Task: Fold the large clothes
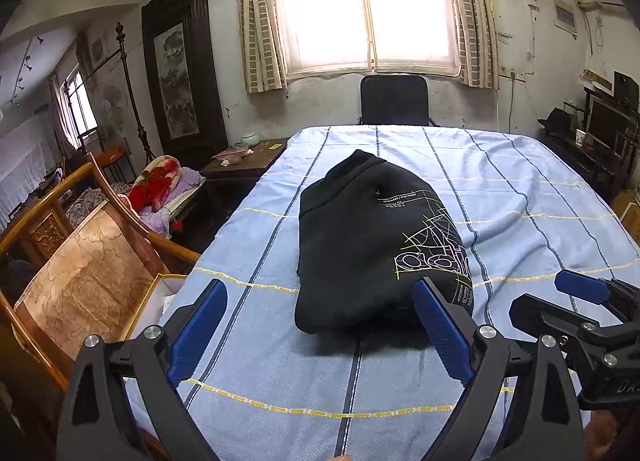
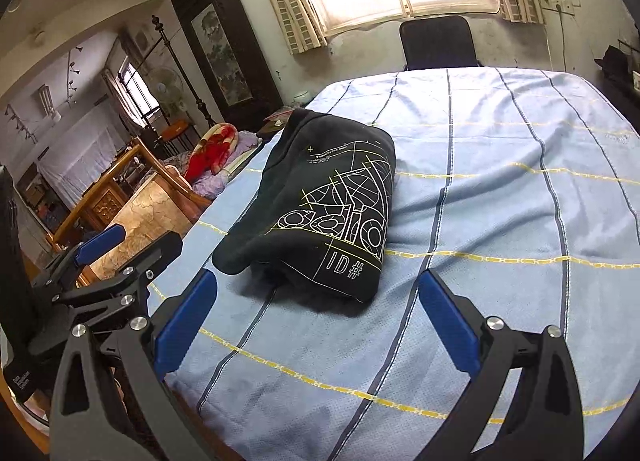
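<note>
A black sweatshirt (image 1: 372,245) with a white and yellow line print lies folded into a compact bundle on the blue striped cloth (image 1: 520,197) that covers the table. It also shows in the right wrist view (image 2: 320,205). My left gripper (image 1: 320,293) is open and empty, held just before the bundle's near edge. My right gripper (image 2: 316,289) is open and empty, also just short of the bundle. The right gripper shows at the right of the left wrist view (image 1: 584,293), and the left gripper at the left of the right wrist view (image 2: 120,245).
A black chair (image 1: 394,99) stands at the table's far end under the window. A wooden armchair (image 1: 80,261) stands close to the table's left edge, with a dark side table (image 1: 244,165) beyond it. Dark shelving (image 1: 600,133) lines the right wall.
</note>
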